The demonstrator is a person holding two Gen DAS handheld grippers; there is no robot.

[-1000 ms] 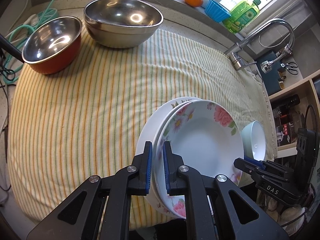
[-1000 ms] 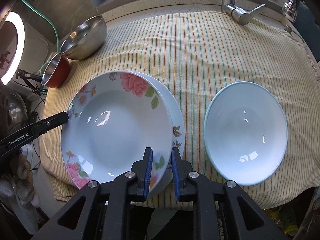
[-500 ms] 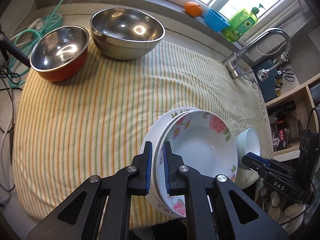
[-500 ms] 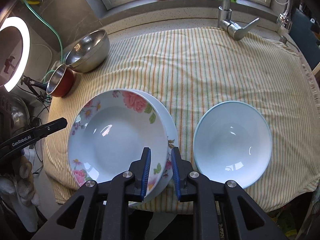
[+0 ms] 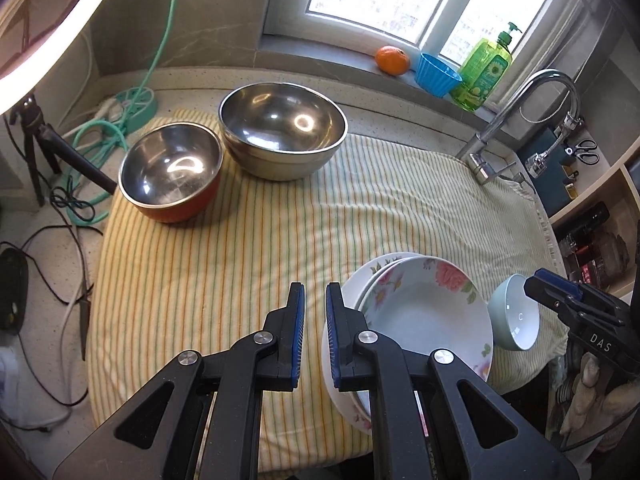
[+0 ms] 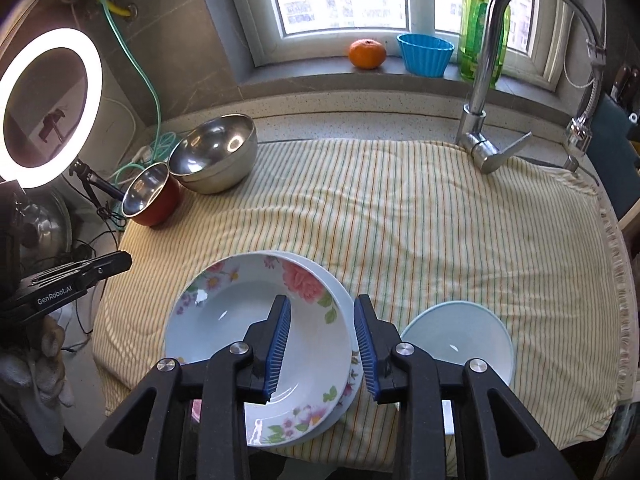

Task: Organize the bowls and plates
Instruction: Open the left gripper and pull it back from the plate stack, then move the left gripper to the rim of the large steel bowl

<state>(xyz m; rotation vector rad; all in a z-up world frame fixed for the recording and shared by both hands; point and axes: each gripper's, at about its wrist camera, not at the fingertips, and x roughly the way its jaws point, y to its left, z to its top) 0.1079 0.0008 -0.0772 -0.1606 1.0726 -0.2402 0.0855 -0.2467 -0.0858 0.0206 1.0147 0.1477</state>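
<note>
A floral deep plate (image 6: 240, 320) rests on a white plate (image 6: 340, 292) on the striped cloth (image 6: 420, 220), near its front edge. A pale blue bowl (image 6: 460, 332) sits just to the right of them. My right gripper (image 6: 322, 300) hovers above the floral plate's near rim; its jaws are opening and the pads touch nothing. My left gripper (image 5: 315, 288) is shut and holds nothing, raised over the cloth just left of the floral plate (image 5: 428, 312). At the back left stand a large steel bowl (image 5: 280, 132) and a red-sided steel bowl (image 5: 172, 168).
A faucet (image 6: 480, 80) rises at the back right. An orange (image 6: 367, 53), a blue cup (image 6: 425, 54) and a green soap bottle (image 6: 478, 28) line the windowsill. A ring light (image 6: 48, 104) on a tripod, a green hose and cables crowd the left side.
Both grippers have risen and pulled back from the stacked plates, so more of the counter and window shows. The right jaws have widened off the floral plate's rim. The plates stay put.
</note>
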